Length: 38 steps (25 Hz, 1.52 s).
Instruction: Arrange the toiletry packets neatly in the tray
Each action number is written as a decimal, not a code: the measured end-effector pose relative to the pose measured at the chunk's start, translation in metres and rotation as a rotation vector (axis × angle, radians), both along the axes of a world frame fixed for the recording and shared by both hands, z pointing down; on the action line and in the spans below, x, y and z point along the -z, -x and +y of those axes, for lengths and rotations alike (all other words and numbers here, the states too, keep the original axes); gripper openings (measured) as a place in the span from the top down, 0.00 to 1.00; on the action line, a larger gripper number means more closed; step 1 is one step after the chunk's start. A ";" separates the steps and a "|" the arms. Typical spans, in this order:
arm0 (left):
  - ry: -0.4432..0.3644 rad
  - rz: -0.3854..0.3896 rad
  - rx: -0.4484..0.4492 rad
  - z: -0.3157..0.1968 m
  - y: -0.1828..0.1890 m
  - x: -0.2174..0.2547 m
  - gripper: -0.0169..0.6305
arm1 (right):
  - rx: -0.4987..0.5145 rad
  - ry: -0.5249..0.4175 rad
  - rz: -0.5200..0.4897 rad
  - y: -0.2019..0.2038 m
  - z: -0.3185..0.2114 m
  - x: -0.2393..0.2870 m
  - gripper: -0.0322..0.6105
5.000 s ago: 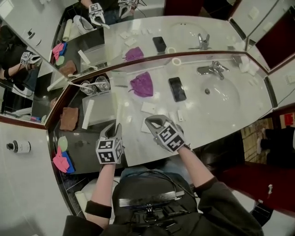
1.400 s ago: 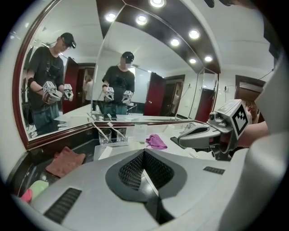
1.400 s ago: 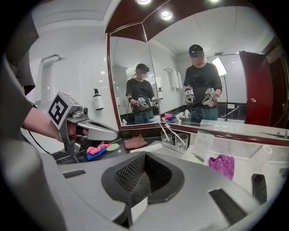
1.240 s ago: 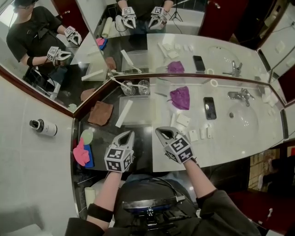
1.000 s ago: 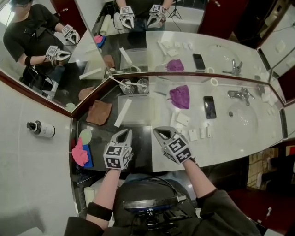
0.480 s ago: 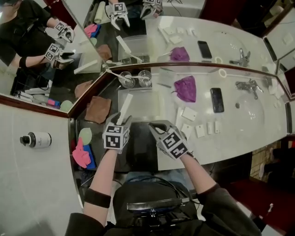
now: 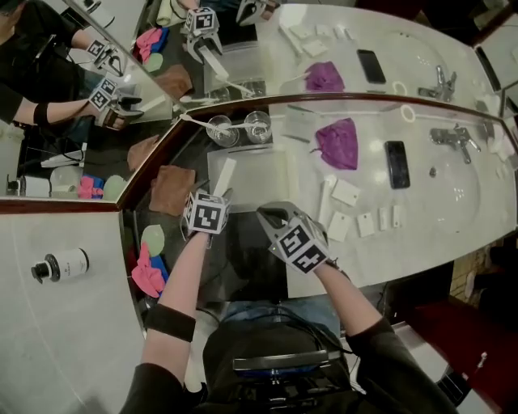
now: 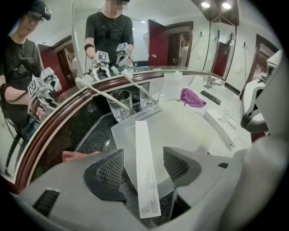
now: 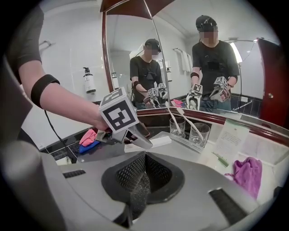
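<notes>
Right gripper (image 9: 143,155): nearest, shut, empty, idle.
Left gripper (image 8: 143,157): jaws just opened wide, straddling the long packet (image 8: 144,146) for pickup, pads clear of it.
The long packet overhangs the tray's (image 8: 185,131) near-left rim.
Loose packets (image 7: 346,192): on the counter (image 7: 429,222) to the right, awaiting placement.

1. A long white stone vanity counter (image 7: 421,242) runs along the wall, with a lower section of dark speckled granite (image 7: 243,271) at its left end.
2. An oval white basin (image 7: 461,190) is sunk into the counter's right part, with a chrome tap (image 7: 452,137) behind it.
3. Large wall mirrors (image 7: 340,48) meet at an angle above the counter, edged by a red-brown wooden frame (image 8: 54,119).
4. The wall to the left is plain white (image 7: 65,348).
5. Two recessed ceiling spotlights (image 8: 206,4) shine brightly, and a dark red door (image 8: 156,47) shows in the mirror.
</notes>
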<state>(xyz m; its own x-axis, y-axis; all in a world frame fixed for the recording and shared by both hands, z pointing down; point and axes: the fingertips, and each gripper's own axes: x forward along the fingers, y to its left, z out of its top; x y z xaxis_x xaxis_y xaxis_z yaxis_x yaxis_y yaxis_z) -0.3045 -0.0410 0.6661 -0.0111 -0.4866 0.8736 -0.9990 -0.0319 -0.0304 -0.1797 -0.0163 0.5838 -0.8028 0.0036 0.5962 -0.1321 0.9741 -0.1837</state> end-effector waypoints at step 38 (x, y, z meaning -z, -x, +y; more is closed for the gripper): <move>-0.508 0.130 0.067 0.035 -0.104 0.134 0.77 | -0.029 -0.006 -0.032 -0.095 -0.001 0.052 0.95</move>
<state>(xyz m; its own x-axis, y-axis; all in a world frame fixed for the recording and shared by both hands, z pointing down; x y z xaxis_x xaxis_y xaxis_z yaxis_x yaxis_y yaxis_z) -0.2004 -0.0062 0.5319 0.0356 -0.8510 0.5240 -0.9949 0.0191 0.0987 -0.0843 -0.0177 0.5315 -0.8214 -0.0236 0.5698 -0.1546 0.9710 -0.1826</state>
